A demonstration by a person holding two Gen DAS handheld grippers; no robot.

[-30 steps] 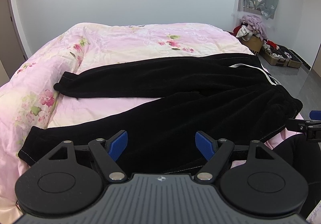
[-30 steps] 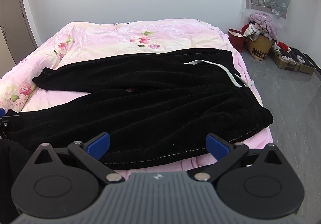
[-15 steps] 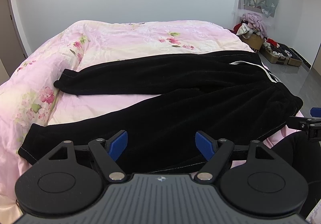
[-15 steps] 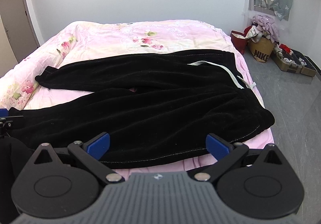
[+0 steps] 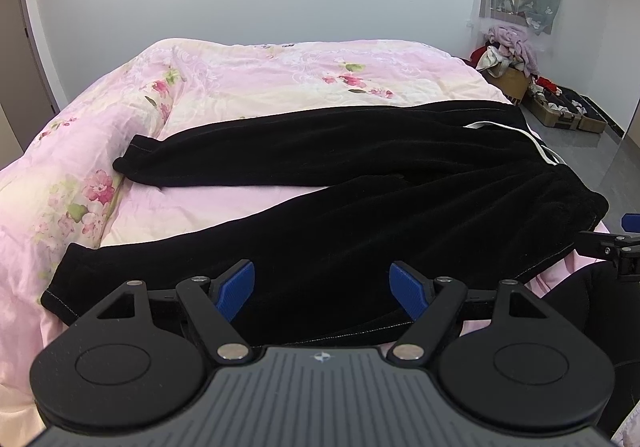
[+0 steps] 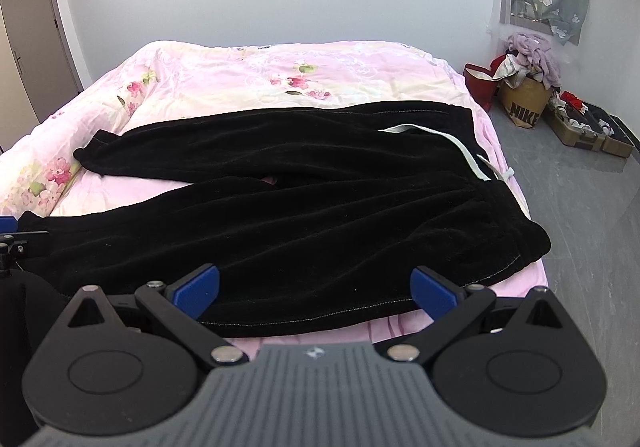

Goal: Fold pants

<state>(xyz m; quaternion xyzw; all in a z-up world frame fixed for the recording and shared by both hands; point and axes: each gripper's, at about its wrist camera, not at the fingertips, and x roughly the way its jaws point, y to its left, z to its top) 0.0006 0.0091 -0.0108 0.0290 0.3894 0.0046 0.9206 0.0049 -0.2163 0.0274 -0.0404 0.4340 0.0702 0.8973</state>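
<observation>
Lying across the near half of the pink floral bed (image 5: 248, 87), the black pants (image 5: 360, 215) spread legs leftward, waistband at the right edge; the left gripper (image 5: 322, 285) hangs released above the near leg; the right gripper (image 6: 316, 287) gapes wide over the near hem, grasping nothing

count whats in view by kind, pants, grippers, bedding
black pants: 1
grippers: 2, left gripper and right gripper, both open and empty
pink floral duvet: 1
total: 4
</observation>
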